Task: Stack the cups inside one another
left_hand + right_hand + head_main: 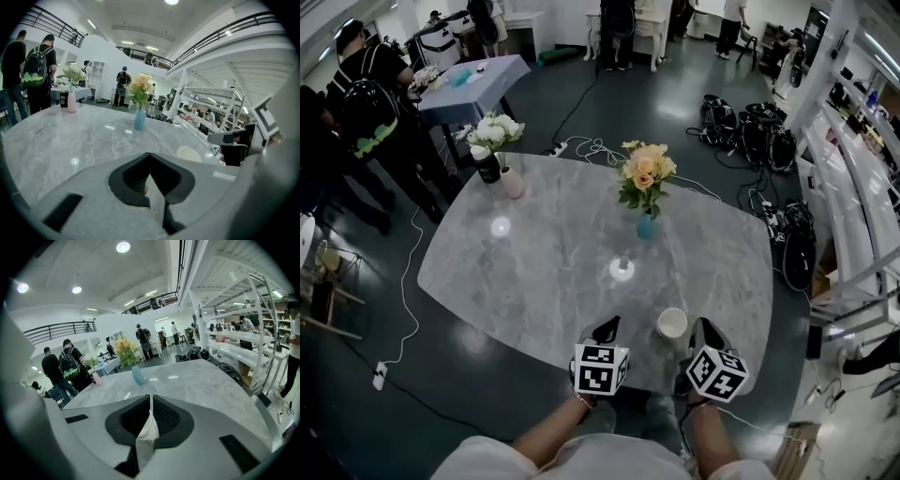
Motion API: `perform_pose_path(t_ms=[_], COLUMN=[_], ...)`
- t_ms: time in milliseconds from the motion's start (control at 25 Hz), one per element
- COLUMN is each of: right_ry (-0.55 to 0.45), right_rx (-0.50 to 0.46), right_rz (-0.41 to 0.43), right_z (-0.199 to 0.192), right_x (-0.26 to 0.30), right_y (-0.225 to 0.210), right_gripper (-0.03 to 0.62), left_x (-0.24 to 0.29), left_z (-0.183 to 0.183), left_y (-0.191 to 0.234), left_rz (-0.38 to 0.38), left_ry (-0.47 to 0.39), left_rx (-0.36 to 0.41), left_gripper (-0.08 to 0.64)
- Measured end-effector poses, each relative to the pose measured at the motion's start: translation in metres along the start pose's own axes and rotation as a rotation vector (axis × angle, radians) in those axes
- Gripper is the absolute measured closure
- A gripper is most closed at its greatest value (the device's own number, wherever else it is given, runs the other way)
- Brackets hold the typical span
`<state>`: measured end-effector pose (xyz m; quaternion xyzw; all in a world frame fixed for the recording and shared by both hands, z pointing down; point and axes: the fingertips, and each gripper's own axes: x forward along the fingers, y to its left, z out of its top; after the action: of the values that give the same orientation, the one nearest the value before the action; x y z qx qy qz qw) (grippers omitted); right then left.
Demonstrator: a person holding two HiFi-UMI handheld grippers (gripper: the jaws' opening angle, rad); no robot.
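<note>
One white paper cup (672,322) stands upright near the front edge of the grey marble table (544,272); whether other cups sit inside it I cannot tell. It lies between my two grippers and touches neither. My left gripper (607,326) is to its left with jaws together and nothing held; its own view shows the tips meeting (149,155) and the cup (189,153) off to the right. My right gripper (703,326) is just right of the cup, also shut (150,397). A pale printed strip shows in the seam of its pads; I cannot tell what it is.
A blue vase of yellow flowers (645,225) stands mid-table, behind the cup. A pink vase of white flowers (512,181) and a dark bottle (487,167) sit at the far left corner. People stand beyond the table's left side; cables lie on the floor.
</note>
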<state>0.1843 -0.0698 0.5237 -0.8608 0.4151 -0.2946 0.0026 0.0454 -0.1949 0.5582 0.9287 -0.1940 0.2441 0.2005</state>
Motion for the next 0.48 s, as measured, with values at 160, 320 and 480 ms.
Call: perform_pose_path(t_ms=[160, 320, 480], right_ry=[-0.024, -0.019, -0.033], right_rx=[0.011, 0.02, 0.033], right_rz=[-0.01, -0.002, 0.023], right_z=[-0.001, -0.008, -0.008], right_x=[-0.011, -0.018, -0.028], right_y=[-0.005, -0.018, -0.023], right_gripper=[0.571, 0.571, 0.571], left_x=[0.001, 0.001, -0.006], left_z=[0.002, -0.002, -0.01], left_y=[-0.002, -0.017, -0.035], left_rz=[-0.009, -0.009, 0.003], left_ry=[0.001, 0.002, 0.007], left_rx=[0.011, 0.015, 0.035], left_gripper=[0.565, 0.565, 0.565])
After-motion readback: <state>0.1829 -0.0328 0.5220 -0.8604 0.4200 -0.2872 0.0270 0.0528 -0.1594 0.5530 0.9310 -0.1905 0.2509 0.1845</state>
